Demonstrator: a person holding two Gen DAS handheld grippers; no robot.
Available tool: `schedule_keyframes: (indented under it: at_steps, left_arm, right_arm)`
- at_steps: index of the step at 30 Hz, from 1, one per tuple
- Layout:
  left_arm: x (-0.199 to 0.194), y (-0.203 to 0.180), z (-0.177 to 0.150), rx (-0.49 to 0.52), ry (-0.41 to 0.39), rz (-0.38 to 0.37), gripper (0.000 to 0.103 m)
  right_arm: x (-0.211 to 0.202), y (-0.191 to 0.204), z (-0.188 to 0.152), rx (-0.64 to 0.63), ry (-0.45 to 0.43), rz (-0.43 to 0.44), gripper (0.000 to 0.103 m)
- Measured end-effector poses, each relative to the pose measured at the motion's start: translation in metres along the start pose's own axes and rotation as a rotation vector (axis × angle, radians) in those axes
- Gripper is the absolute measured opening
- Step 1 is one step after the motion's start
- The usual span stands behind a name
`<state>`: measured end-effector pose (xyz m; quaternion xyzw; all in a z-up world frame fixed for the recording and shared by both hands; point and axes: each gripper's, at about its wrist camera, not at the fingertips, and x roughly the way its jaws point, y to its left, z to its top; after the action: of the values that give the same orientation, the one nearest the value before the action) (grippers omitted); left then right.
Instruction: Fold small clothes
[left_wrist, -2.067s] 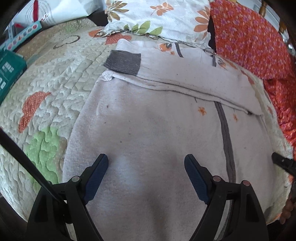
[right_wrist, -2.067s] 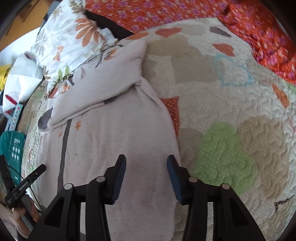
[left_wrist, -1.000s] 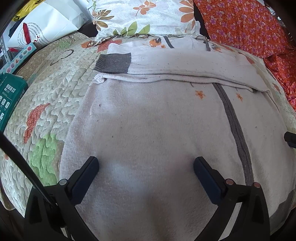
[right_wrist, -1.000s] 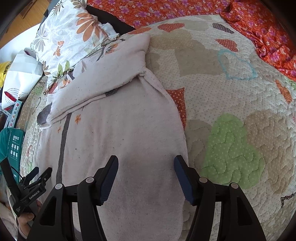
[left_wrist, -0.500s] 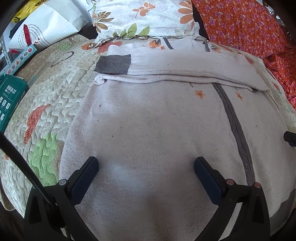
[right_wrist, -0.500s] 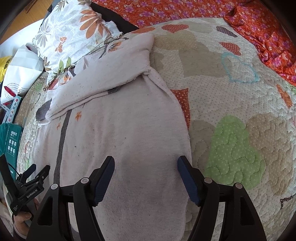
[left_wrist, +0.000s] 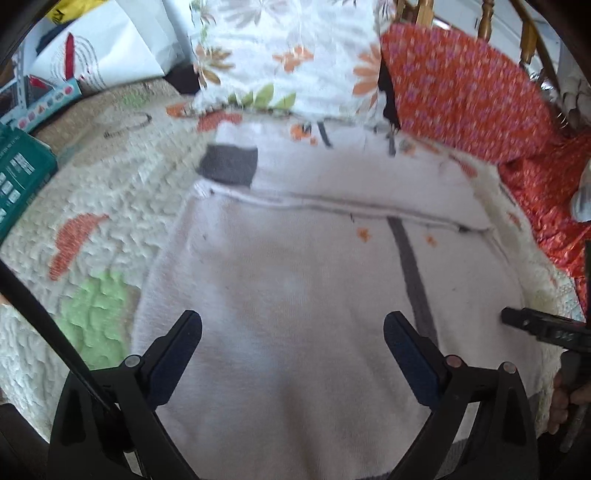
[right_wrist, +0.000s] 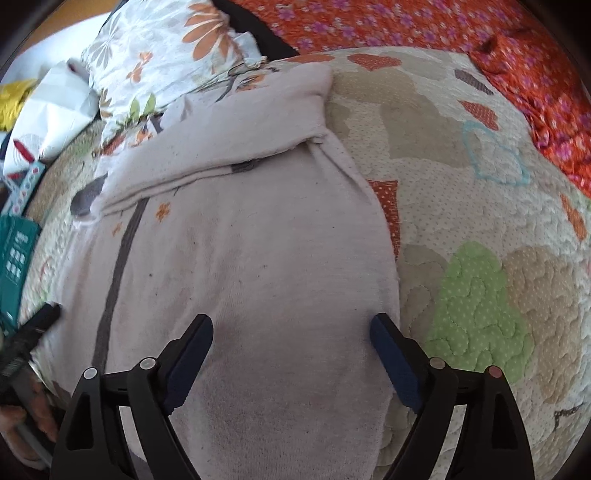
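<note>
Beneath me spreads a cream quilted bedspread (right_wrist: 480, 206) with patchwork shapes. My right gripper (right_wrist: 291, 332) has just been opening; its jaws stand wide, grasping nothing, above the pale pink knitted garment (right_wrist: 240, 258). My left gripper (left_wrist: 291, 328) hangs equally wide and empty over it. Farther off lies its folded sleeve (left_wrist: 332, 181).

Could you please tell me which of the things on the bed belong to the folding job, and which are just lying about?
Part of the job:
- pale sweater, sleeve folded across its top
- left gripper, jaws open
- right gripper, jaws just opened wider, nothing pinched

Lying about:
- patchwork quilt
- floral pillow
- orange flowered cloth
- teal box
- white bag
</note>
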<state>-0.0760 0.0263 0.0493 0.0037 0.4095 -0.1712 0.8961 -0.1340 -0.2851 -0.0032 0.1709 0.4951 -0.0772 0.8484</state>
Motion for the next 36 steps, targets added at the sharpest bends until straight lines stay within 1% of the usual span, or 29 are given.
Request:
schedule_keyframes:
  at_steps: [2, 4, 6, 9, 14, 19, 25, 32, 36]
  left_arm:
    - [-0.013, 0.004, -0.001, -0.001, -0.029, -0.006, 0.099]
    - [-0.022, 0.010, -0.004, -0.018, -0.037, -0.010, 0.099]
    - [-0.025, 0.020, -0.008, -0.053, -0.025, -0.015, 0.099]
    - [-0.026, 0.036, -0.016, -0.119, 0.002, -0.016, 0.098]
    - [-0.029, 0.056, -0.029, -0.210, 0.032, -0.035, 0.094]
    - [-0.029, 0.061, -0.037, -0.239, 0.045, -0.033, 0.094]
    - [-0.023, 0.068, -0.042, -0.278, 0.069, -0.033, 0.094]
    - [-0.014, 0.073, -0.047, -0.316, 0.107, -0.038, 0.094]
    - [-0.011, 0.072, -0.048, -0.317, 0.113, -0.039, 0.094]
  right_arm:
    - [0.001, 0.002, -0.001, -0.017, 0.004, -0.017, 0.091]
    - [-0.001, 0.003, -0.001, -0.014, 0.003, -0.027, 0.091]
    - [-0.005, 0.001, -0.003, 0.012, -0.006, -0.019, 0.091]
    - [-0.013, -0.006, -0.004, 0.062, -0.016, 0.018, 0.090]
    - [-0.028, -0.013, -0.005, 0.115, -0.070, 0.057, 0.090]
    - [-0.041, -0.011, -0.007, 0.107, -0.118, 0.057, 0.090]
    - [-0.044, -0.004, -0.007, 0.081, -0.137, 0.040, 0.090]
    - [-0.042, -0.004, -0.007, 0.080, -0.140, 0.032, 0.090]
    - [-0.041, -0.005, -0.007, 0.079, -0.137, 0.029, 0.090]
